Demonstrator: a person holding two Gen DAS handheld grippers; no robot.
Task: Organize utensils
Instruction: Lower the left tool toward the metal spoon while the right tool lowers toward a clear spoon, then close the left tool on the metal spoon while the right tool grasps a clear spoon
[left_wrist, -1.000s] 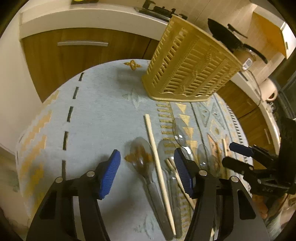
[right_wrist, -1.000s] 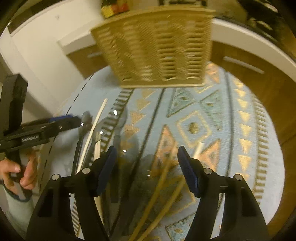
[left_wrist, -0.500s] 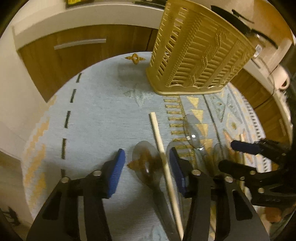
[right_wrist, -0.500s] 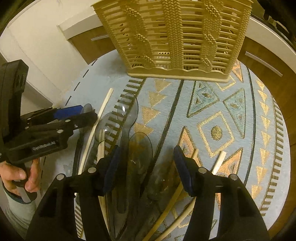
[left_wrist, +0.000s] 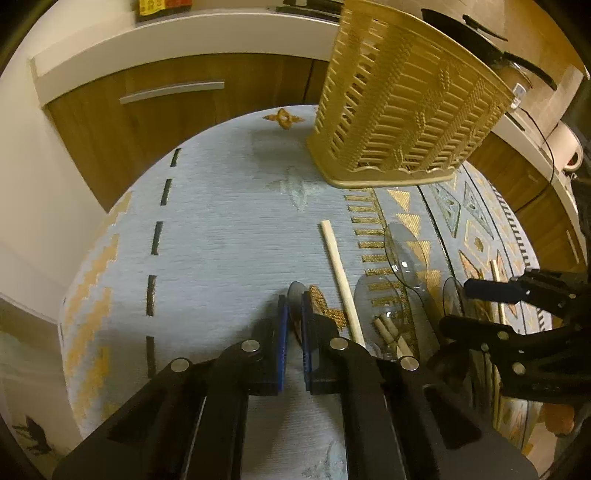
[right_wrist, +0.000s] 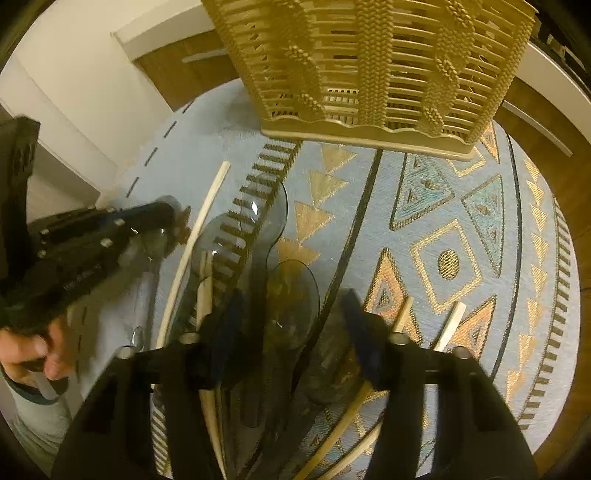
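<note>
Left wrist view: the left tongs pinch a clear spoon; the right tongs stand wide over more spoons. A level lift should clear the chopstick alongside, toward the basket ahead.

1. The clear plastic spoon I hold in my left gripper stands on edge, its bowl poking out past my closed blue pads.
2. A pale wooden chopstick lies flat just beside it on the patterned cloth.
3. Three more clear spoons lie beside that chopstick, bowls toward the basket, some overlapping.
4. The gold slatted utensil basket stands upright at the far side.
5. Two chopsticks lie on my right.
</note>
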